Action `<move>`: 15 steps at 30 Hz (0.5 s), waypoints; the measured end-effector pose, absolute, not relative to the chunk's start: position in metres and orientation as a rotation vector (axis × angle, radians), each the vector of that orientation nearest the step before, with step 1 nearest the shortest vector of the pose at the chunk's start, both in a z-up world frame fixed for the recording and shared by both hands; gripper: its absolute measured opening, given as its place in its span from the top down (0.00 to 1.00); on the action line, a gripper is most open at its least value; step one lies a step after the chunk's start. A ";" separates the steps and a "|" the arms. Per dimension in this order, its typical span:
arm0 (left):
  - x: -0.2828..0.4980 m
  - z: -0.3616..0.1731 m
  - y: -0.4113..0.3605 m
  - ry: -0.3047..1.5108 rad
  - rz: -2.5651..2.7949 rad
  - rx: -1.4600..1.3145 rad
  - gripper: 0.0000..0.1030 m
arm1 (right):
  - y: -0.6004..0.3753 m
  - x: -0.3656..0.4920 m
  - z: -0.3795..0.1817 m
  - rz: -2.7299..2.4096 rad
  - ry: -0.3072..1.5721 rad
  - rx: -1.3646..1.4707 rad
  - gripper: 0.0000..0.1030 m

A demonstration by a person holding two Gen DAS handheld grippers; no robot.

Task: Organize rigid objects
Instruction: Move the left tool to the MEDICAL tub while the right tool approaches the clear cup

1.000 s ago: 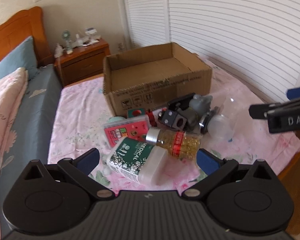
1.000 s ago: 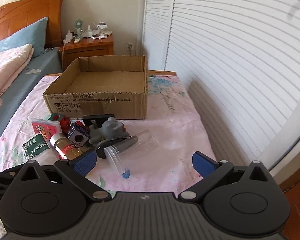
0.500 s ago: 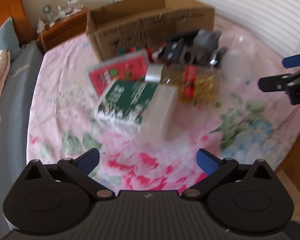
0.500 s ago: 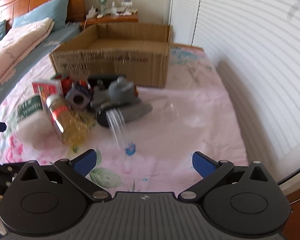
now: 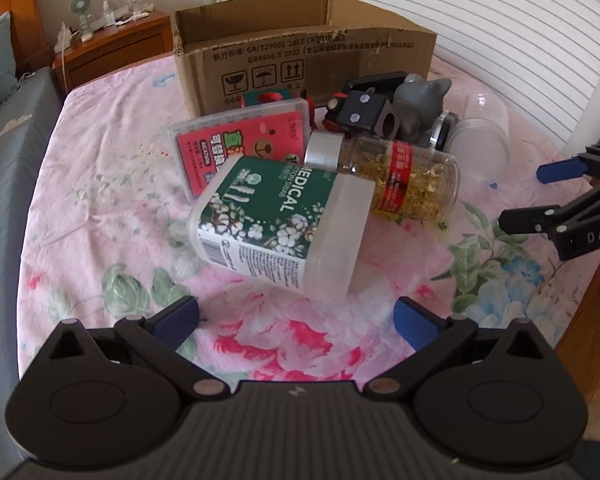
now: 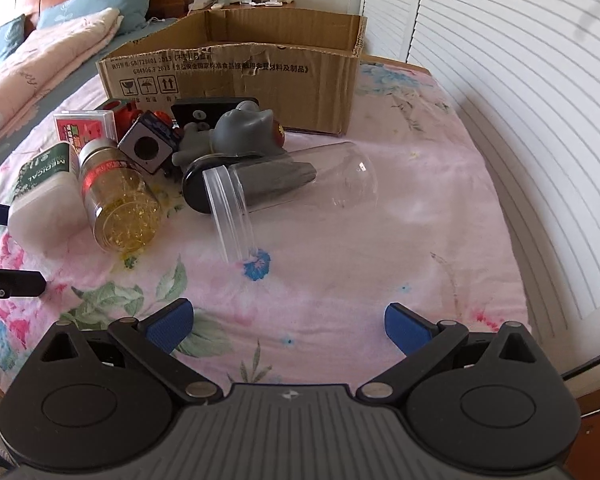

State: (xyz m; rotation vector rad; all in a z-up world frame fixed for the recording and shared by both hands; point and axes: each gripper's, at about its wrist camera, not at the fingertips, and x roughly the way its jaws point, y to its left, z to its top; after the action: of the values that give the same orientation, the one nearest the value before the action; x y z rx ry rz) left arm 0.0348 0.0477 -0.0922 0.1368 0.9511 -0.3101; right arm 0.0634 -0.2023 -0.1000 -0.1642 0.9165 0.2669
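**Both grippers spread wide before the pile**

On the flowered pink sheet [image 6: 400, 208], a cluster of small items lies in front of an open cardboard box [image 5: 300, 60]. Nearest the left gripper [image 5: 296, 318] lies a white jar with a green "MEDICAL" label [image 5: 284, 224], on its side; the gripper's blue-padded fingers [image 5: 178, 316] stand wide apart just short of it, holding nothing. Touching the jar's far side is a clear bottle of yellow capsules [image 5: 400, 176] with a silver cap, also on its side. Behind them lie a flat red-labelled case [image 5: 240, 140], a dark cube [image 5: 364, 112] with a round hole, and a grey animal figure [image 5: 420, 100].

The right gripper [image 6: 288, 322] is likewise spread wide and empty, hovering over bare sheet. Ahead of it a clear plastic jar [image 6: 296, 184] lies on its side, mouth toward the camera, resting against a dark cylinder [image 6: 272, 180] beneath the grey figure. In the left wrist view the right gripper reaches in from the right edge, near the clear jar.
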 end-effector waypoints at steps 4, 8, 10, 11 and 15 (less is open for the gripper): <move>0.045 -0.091 0.050 0.958 -0.321 0.147 0.00 | -0.202 0.064 -0.099 0.287 0.915 -0.174 0.00; 0.053 -0.090 0.051 0.944 -0.338 0.180 0.01 | -0.203 0.067 -0.100 0.307 0.912 -0.184 0.00; 0.055 -0.089 0.047 0.927 -0.340 0.214 0.01 | -0.203 0.068 -0.100 0.312 0.908 -0.187 0.00; 0.058 -0.088 0.046 0.923 -0.346 0.227 0.01 | -0.204 0.069 -0.101 0.314 0.907 -0.188 0.00; 0.066 -0.085 0.040 0.909 -0.363 0.264 0.01 | -0.203 0.070 -0.101 0.317 0.904 -0.190 0.00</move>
State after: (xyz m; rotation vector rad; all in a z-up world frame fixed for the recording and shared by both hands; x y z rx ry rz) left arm 0.0656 0.0405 -0.0853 0.2636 0.9085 -0.3629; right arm 0.0700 -0.2034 -0.1006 -0.1896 0.9035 0.3171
